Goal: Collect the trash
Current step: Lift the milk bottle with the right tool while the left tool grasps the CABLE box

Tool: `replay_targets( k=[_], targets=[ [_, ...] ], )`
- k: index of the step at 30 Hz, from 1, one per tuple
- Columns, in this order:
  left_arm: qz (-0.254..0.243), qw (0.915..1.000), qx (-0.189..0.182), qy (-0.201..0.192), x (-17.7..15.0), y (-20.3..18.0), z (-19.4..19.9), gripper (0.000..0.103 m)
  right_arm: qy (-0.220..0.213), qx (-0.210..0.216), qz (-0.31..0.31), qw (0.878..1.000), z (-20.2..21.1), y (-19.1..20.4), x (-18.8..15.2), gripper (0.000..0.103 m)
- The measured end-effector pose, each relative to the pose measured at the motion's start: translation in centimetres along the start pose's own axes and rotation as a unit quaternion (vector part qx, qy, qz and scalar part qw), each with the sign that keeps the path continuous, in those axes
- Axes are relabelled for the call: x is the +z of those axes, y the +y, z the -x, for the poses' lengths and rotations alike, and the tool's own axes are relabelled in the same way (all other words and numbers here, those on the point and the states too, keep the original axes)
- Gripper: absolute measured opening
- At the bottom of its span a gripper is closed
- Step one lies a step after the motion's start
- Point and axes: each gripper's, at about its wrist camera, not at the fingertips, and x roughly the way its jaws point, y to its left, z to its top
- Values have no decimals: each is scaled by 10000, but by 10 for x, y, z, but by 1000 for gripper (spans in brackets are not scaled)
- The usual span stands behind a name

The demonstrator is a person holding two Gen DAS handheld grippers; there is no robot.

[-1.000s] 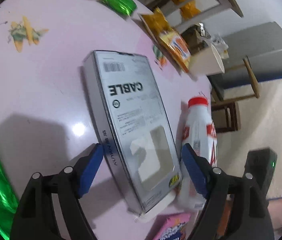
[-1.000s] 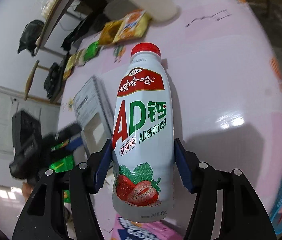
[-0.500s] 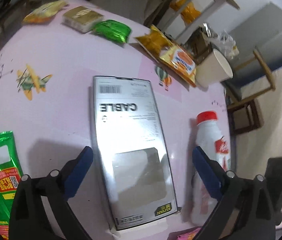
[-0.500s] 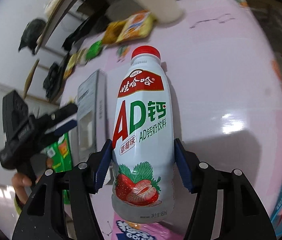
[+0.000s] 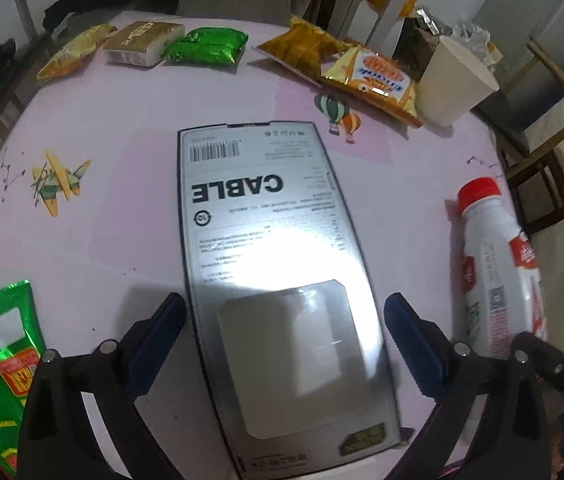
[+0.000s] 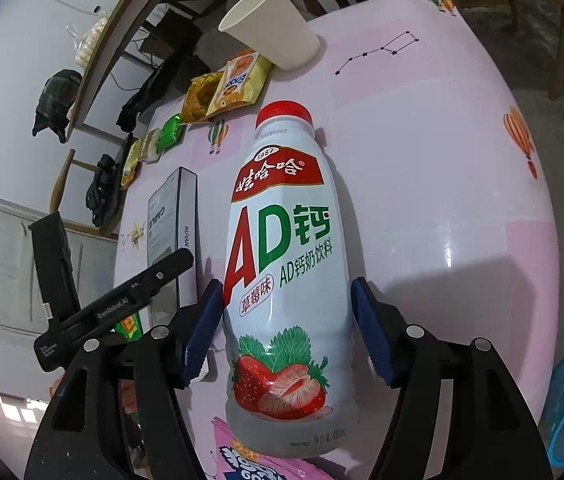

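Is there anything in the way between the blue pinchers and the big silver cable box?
Nothing visible. The left hand-held gripper stands open with the cable box between its fingers, a gap on each side. The milk bottle stands off to the right, outside them.

The bench [image 6: 422,152] is round, with a glossy pink cover printed with balloons, an aeroplane and constellation lines. Wooden chairs [image 5: 550,168] stand at its far edge. Walls are white; overhead light reflects off the cover.
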Motion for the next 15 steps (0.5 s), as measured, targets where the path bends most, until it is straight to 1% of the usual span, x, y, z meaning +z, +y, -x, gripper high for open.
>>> replay_targets(
  k=[2,4,6,7,11,15],
  targets=[
    [-58,10000,22,-34,-1,2,0,96,9,2,-7,10000,-2,0,1,64],
    [-118,9999,60,-67,-2,4,2,91,25,-6,0,10000,-6,0,1,64],
    [-90,9999,113,-68,-3,8,3,90,41,13,4,10000,-6,-1,0,59],
    [-56,9999,115,-79,-3,10,5,90,40,26,-4,10000,-6,-1,0,59],
    [51,9993,42,-356,-4,18,22,88,-230,113,-138,9996,4,-3,0,58],
    [37,9980,-115,-619,-8,21,51,88,-438,267,-167,9985,24,0,-2,57]
  ],
)
